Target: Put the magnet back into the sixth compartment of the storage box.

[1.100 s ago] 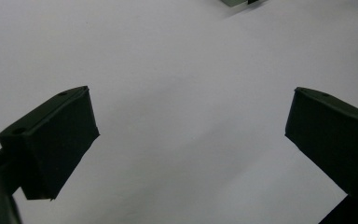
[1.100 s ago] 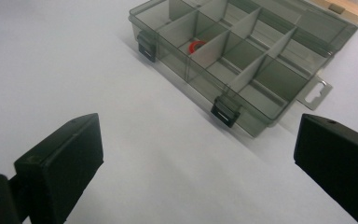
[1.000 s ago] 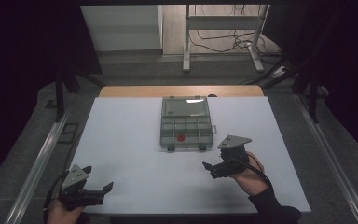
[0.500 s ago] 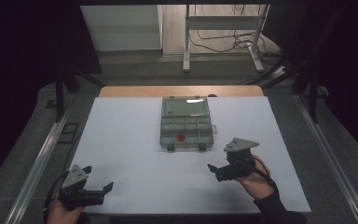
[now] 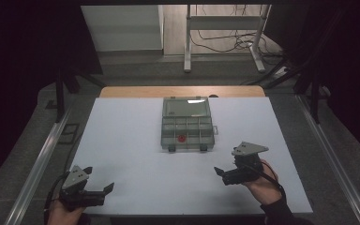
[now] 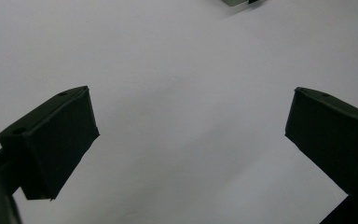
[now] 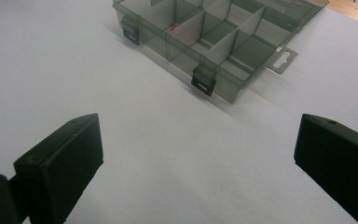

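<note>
1. Left gripper [image 5: 98, 191]: held at the near-left corner of the white table [image 5: 122, 140], jaws wide apart over bare surface, holding nothing. Its place matches the pictures taken a second before.
2. Right gripper [image 5: 221, 174]: jaws likewise spread and empty, low over the near-right part of the table. Compared with a second ago it has drawn back toward the person and away from the box, which suggests that a placement is finished or a new approach is being set up.
3. Organizer box [image 5: 187, 129]: a smoky transparent compartment case, lying at the table's centre, well apart from both grippers. Its lid [image 5: 186, 107] is open and folded back on the far side; two dark latches [image 7: 203, 82] face the person.
4. Red piece [image 5: 182, 138]: a small round item in a near-row compartment, left of centre. The other compartments appear empty, though the far row is hard to read.
</note>
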### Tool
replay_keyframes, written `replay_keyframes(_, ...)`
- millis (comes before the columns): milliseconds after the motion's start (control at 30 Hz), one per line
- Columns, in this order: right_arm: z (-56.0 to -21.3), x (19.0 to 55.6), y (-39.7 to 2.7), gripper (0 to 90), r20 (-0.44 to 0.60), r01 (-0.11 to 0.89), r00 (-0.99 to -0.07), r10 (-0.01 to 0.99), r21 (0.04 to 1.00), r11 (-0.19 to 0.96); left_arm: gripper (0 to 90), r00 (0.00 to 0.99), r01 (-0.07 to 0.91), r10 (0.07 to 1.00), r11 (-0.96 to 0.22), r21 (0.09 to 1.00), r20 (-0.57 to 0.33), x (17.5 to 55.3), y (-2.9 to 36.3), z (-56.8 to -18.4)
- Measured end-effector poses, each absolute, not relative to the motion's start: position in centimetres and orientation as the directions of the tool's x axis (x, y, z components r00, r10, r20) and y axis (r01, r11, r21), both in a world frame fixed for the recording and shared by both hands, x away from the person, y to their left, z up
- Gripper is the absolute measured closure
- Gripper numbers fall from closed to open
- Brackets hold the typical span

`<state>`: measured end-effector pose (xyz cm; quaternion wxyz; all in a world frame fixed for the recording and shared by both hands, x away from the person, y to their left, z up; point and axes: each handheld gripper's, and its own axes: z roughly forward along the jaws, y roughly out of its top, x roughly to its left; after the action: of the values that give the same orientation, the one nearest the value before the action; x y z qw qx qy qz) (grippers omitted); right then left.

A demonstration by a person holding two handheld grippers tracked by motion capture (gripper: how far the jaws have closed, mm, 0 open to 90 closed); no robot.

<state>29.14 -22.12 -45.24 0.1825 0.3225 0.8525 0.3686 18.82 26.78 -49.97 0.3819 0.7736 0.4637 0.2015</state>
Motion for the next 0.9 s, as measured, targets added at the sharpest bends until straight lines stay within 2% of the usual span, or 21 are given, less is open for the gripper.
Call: replay_keyframes(900,-45.9,27.9,-25.0,0.5,-0.067,0.455,-0.669,0.740,0.751,0.479,2.5,0.487,0.562,0.872,-0.278,0.779,-0.040,18.8,26.7,-50.0)
